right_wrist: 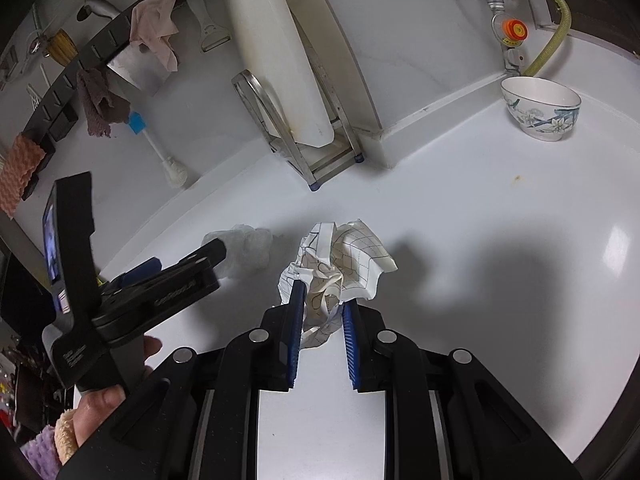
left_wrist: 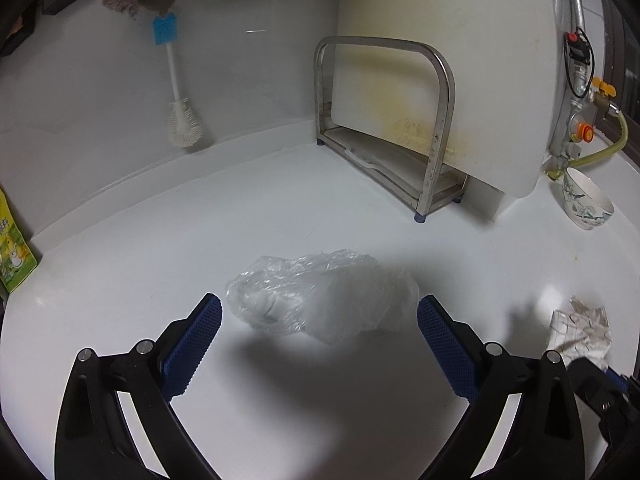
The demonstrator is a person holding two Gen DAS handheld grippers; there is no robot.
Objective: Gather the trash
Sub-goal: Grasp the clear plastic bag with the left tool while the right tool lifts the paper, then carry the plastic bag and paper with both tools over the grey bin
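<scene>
A crumpled clear plastic bag [left_wrist: 320, 296] lies on the white counter [left_wrist: 280, 208]. My left gripper [left_wrist: 320, 308] is open, its blue pads on either side of the bag's near end, not touching it. A crumpled sheet of grid paper [right_wrist: 336, 264] lies to the right of the bag; it also shows in the left wrist view [left_wrist: 580, 328]. My right gripper [right_wrist: 322, 296] is shut on the near part of this paper, blue pads pressing both sides. In the right wrist view the left gripper [right_wrist: 176, 276] reaches toward the bag [right_wrist: 248, 248].
A steel rack [left_wrist: 400, 128] with a white cutting board [left_wrist: 460, 60] stands at the back. A flowered bowl [right_wrist: 540, 108] sits at the far right by gas pipes [right_wrist: 516, 32]. A white brush [left_wrist: 180, 92], cloths and a cleaver hang on the wall. A green packet [left_wrist: 12, 252] stands left.
</scene>
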